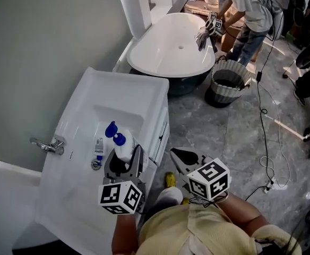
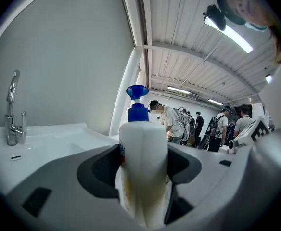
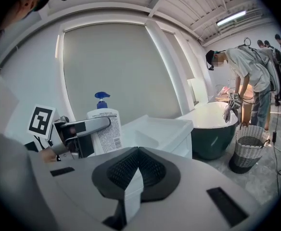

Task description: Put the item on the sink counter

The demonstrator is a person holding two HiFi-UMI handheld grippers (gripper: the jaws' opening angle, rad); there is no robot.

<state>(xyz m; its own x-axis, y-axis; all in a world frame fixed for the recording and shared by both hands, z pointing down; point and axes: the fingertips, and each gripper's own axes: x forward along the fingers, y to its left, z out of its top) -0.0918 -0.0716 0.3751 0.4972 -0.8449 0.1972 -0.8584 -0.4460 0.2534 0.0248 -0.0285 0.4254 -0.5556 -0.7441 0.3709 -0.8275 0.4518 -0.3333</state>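
Right tool, jaws pressed together and empty, hangs over the floor at 5 o'clock, just off the table's right edge. Left tool, at 6 o'clock, is clamped on an upright white bottle with a blue pump. The bottle is at that right edge, beside the basin; whether its base touches the table I cannot tell. Bare table runs on toward 11. The faucet sits well apart at 9, on the left rim. Past the far edge come a tub at 12, a basket at 1 and a bent-over person. At 3 the floor is open except for cables.
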